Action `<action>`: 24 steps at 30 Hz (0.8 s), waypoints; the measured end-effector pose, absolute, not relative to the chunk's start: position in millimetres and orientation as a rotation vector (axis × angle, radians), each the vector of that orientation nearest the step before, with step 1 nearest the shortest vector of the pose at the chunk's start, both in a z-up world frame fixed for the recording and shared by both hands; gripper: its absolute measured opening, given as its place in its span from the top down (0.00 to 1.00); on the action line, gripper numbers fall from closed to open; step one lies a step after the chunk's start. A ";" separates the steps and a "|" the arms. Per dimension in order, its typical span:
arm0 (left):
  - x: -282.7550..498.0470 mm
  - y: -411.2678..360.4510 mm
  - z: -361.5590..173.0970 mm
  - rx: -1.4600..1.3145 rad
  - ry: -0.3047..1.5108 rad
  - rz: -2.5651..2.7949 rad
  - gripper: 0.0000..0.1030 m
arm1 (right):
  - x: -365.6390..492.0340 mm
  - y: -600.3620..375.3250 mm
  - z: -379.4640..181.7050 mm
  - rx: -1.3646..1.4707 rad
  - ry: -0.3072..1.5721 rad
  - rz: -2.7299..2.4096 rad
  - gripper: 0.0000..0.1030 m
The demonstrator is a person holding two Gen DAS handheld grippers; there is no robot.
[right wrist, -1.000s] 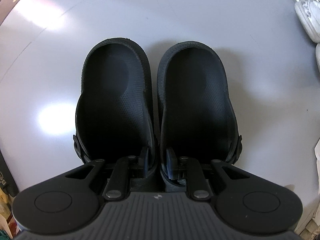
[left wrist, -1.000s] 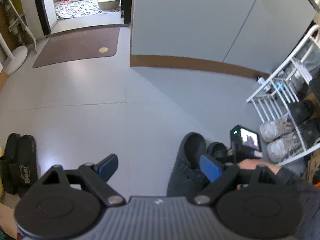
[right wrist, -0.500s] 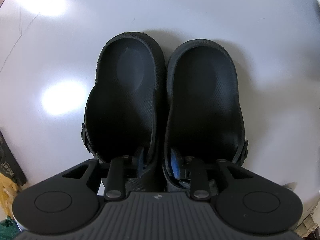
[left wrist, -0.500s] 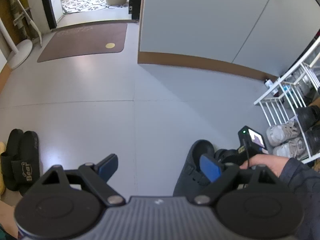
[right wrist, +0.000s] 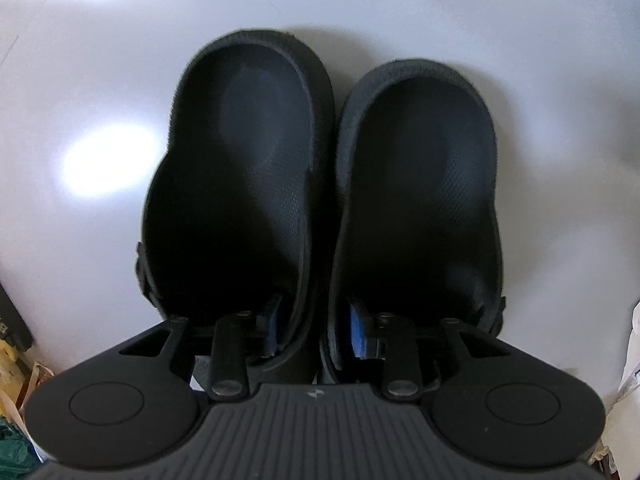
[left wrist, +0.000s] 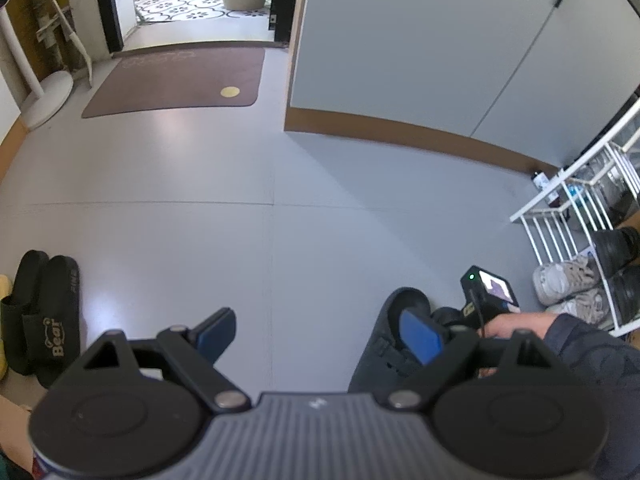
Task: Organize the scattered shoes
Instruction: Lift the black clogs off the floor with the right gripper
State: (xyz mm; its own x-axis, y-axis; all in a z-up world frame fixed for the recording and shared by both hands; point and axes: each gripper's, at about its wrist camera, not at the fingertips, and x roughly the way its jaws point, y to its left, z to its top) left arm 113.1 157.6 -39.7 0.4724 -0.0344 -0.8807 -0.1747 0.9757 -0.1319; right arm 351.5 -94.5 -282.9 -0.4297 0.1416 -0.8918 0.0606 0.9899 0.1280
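1. Since the earlier frame, the right hand-held gripper (right wrist: 316, 330) had its jaws opening, easing off the inner walls of the two black clogs (right wrist: 420, 200) it had pinched together; a small gap showed between the clogs, and the view had drawn closer over them.
2. The step in hand looked like releasing the pair, set side by side on the grey floor (right wrist: 100, 80), near the white shoe rack (left wrist: 560, 208) to the right.
3. The blue pads (right wrist: 358, 332) sat one inside each clog, apparently slack on the walls.
4. Next, I judged, the right hand-held gripper needed to lift clear without dragging either clog.
5. The left hand-held gripper (left wrist: 316, 332) hung wide open and empty, pitched steeply down; black slides (left wrist: 44, 320) lay at far left.
6. A sleeved hand (left wrist: 516, 326) held the right tool.
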 end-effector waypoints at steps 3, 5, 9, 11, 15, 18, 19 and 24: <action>116.1 156.8 -38.0 -0.219 1.070 0.069 0.12 | 353.0 -91.9 -276.5 0.110 2.001 0.100 0.74; 119.1 157.3 -36.6 -0.231 1.063 0.077 0.12 | 353.8 -91.0 -270.3 0.093 1.987 0.106 0.75; 119.2 151.6 -29.0 -0.231 1.047 0.042 0.12 | 351.0 -97.5 -252.3 0.109 1.946 0.078 0.76; 118.0 149.1 -25.0 -0.230 1.037 0.019 0.11 | 349.1 -100.5 -243.2 0.106 1.925 0.059 0.76; 115.3 145.5 -21.2 -0.219 1.027 0.005 0.11 | 344.2 -111.3 -212.3 0.120 1.862 0.026 0.76; 112.7 141.3 -21.2 -0.214 1.028 -0.008 0.11 | 340.2 -117.5 -188.0 0.138 1.810 0.011 0.76; 111.2 137.9 -21.2 -0.205 1.029 -0.021 0.11 | 338.6 -119.6 -177.5 0.143 1.789 0.004 0.76; 107.3 127.3 -21.2 -0.181 1.026 -0.054 0.11 | 335.3 -129.8 -120.7 0.174 1.698 -0.012 0.76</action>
State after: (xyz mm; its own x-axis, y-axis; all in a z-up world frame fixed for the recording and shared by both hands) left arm 107.3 127.3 -21.2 0.5188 -0.1298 -0.8450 -0.0398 0.9837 -0.1755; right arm 335.3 -129.8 -120.7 -0.1237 0.1077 -0.9865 0.1220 0.9882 0.0926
